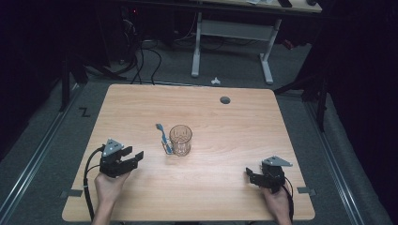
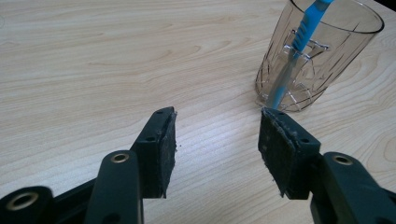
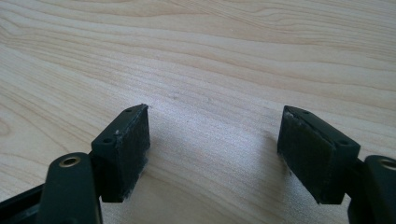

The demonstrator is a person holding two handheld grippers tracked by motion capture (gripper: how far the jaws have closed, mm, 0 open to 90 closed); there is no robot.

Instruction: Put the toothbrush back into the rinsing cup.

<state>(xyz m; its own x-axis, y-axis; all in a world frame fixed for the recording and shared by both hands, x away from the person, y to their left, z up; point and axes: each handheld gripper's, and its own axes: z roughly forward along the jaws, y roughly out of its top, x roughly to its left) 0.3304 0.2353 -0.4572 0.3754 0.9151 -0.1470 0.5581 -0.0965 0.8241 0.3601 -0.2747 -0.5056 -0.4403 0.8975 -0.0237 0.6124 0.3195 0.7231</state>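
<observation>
Both grippers are held low over a wooden table, jaws spread and empty, with a glass and toothbrush between them.

At the left, the left gripper is pointed toward a blue toothbrush, which is leaned against the near left side of a clear, cut-patterned glass; in the left gripper view the toothbrush is seen slanted across the glass, just beyond the right jaw. The glass is stood upright near the table's middle, well apart from every edge, with bare wood all round. A round grommet is set near the far edge. At the right, the right gripper is kept near the front edge, well apart from the glass.
</observation>
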